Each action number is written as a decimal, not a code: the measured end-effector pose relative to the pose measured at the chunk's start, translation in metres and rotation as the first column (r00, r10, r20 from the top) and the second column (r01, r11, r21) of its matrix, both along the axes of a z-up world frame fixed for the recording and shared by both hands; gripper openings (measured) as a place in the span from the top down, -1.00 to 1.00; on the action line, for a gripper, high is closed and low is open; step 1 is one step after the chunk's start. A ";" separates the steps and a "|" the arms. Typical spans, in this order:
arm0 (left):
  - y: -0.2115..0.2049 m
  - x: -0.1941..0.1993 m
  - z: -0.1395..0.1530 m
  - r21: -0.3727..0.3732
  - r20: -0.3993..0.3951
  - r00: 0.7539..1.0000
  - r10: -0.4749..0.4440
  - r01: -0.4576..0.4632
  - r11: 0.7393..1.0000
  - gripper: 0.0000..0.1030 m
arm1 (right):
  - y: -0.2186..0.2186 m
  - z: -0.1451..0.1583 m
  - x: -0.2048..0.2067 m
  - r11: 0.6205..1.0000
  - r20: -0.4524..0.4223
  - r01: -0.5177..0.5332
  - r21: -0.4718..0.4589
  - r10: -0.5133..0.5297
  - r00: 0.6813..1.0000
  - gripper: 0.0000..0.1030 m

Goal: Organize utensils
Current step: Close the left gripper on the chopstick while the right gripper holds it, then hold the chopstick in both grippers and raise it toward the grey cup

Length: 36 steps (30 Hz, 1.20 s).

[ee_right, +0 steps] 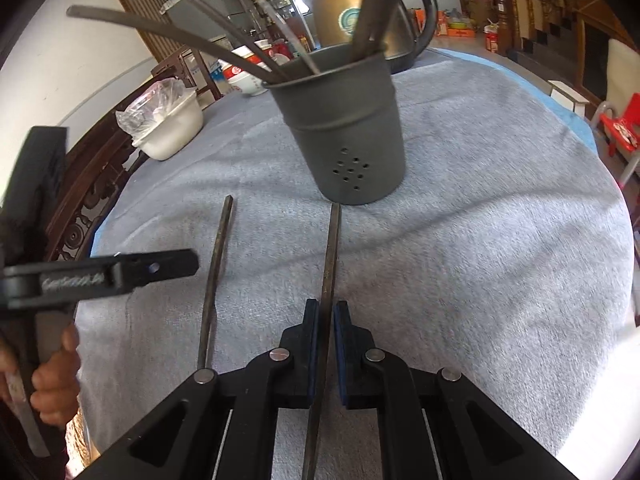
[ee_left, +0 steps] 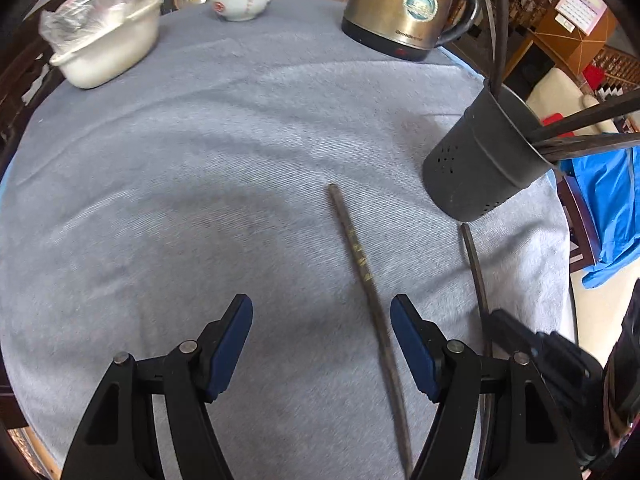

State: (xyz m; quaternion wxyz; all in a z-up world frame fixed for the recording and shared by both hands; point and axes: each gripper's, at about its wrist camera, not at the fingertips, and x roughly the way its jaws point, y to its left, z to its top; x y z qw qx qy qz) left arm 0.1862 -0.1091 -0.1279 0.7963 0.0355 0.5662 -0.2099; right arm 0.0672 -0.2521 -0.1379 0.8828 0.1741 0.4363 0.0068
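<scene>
Your right gripper has its fingers pinching a dark, thin chopstick that lies on the grey cloth-covered desk, its far tip just before the dark grey perforated metal holder full of chopsticks. Your left gripper has its fingers spread over a second dark chopstick lying alongside.

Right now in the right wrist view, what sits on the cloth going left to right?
White tub → loose chopstick → chopstick clamped in the right gripper → dark utensil holder.
</scene>
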 end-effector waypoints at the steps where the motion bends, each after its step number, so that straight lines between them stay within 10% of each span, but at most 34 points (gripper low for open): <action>1: -0.004 0.000 -0.002 0.000 -0.006 1.000 -0.006 0.006 1.000 -0.40 | -0.001 0.000 -0.001 1.000 0.001 0.002 0.007 -0.002 1.000 0.83; 6: -0.018 0.006 -0.013 -0.012 -0.036 0.999 -0.010 0.009 1.000 -0.40 | -0.002 -0.004 -0.002 0.999 -0.001 0.000 0.042 0.000 1.000 0.82; 15: -0.015 0.005 -0.012 -0.038 -0.009 0.999 -0.052 0.051 0.998 0.72 | -0.006 -0.005 -0.004 0.999 -0.016 0.010 0.050 -0.009 1.000 0.86; 36: 0.024 -0.049 0.002 -0.052 -0.021 0.993 -0.114 0.113 0.992 0.79 | -0.006 -0.008 -0.004 0.997 -0.010 0.029 0.077 -0.029 1.000 0.86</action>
